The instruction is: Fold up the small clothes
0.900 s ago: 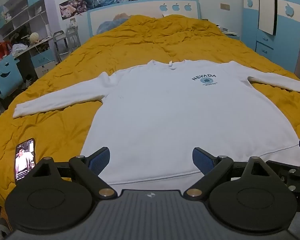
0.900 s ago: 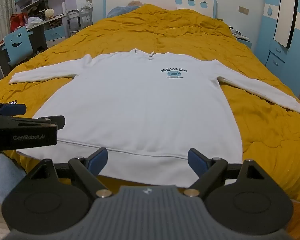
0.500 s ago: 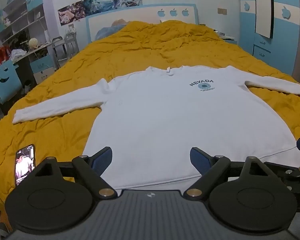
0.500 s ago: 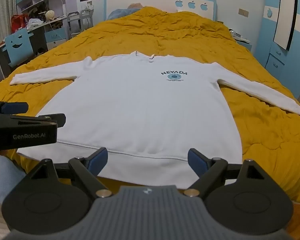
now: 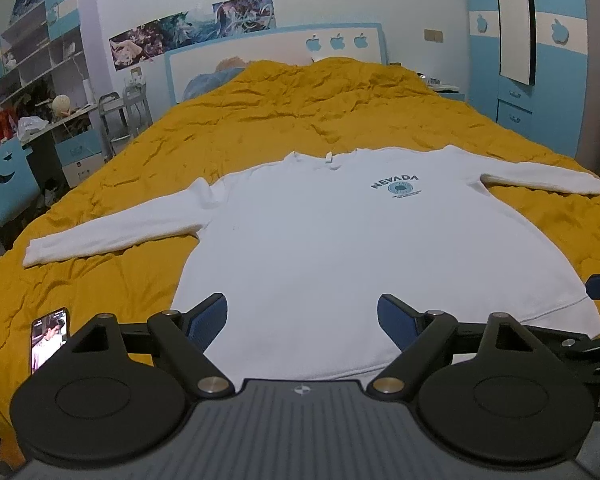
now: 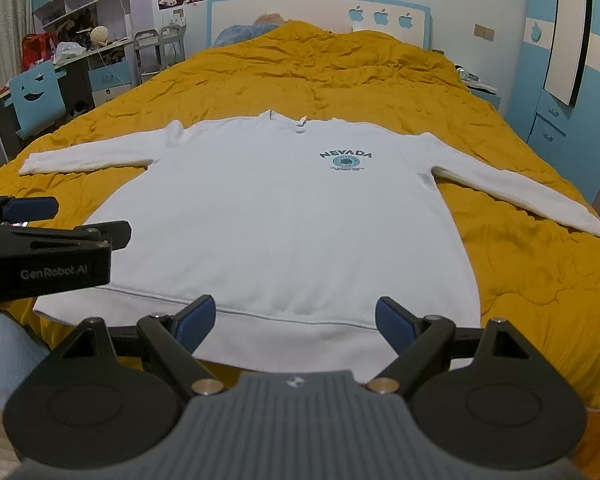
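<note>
Far to the left, past the bed, there is a blue chair (image 5: 4, 180) with a smiley face cut into it, and a desk (image 6: 80, 54) with messy things on top. A phone (image 5: 48, 336) lies on the yellow blanket (image 5: 300, 120) near the left corner of the bed, and its screen is lit up. The left gripper (image 5: 302, 316) hangs just above the near edge of the bed with its two blue fingers (image 5: 208, 316) spread wide, and there is nothing between them. It is over the bottom hem of the white sweatshirt (image 5: 340, 248) but is not touching it. The sweatshirt lies flat on the blanket in the middle of the bed, front side up, with the neck pointing away toward the headboard (image 5: 276, 52). Both long sleeves (image 5: 112, 236) stretch out to the sides. The word NEVADA (image 6: 346, 155) is printed on the chest in blue-green letters, over a small round picture. The right gripper (image 6: 296, 320) is next, also low by the hem, with its fingers spread wide and holding nothing. In the right wrist view you can see the side of the left gripper poking in from the left. On the far right stands a blue wardrobe (image 6: 572, 60) with white apple shapes on it.
</note>
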Demonstrator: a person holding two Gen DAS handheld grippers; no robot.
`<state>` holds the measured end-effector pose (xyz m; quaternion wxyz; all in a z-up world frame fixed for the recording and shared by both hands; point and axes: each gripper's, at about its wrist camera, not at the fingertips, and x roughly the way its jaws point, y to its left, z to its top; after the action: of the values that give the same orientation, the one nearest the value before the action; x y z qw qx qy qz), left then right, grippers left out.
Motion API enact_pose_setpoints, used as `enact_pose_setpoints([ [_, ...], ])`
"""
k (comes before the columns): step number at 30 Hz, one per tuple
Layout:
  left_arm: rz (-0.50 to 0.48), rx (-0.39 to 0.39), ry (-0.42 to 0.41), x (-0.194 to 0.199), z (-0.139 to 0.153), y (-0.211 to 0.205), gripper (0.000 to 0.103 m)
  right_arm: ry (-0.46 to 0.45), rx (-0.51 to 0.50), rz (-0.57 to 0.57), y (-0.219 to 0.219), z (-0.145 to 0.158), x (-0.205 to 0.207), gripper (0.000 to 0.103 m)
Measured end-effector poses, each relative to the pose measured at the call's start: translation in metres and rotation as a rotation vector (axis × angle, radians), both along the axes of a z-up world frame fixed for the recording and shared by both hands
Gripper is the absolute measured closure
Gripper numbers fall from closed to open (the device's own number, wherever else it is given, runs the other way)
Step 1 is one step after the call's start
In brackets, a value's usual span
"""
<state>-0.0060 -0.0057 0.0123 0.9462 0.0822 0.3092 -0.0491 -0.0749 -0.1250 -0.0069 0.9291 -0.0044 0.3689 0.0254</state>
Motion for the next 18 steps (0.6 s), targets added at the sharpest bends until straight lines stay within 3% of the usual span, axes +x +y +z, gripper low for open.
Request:
enact_pose_setpoints([
  [18,0.004,-0.002,-0.008,-0.0018,0.0009,0.0031,0.004,-0.015,-0.004,-0.003,0.0022,0.0022,-0.0043,0.020],
])
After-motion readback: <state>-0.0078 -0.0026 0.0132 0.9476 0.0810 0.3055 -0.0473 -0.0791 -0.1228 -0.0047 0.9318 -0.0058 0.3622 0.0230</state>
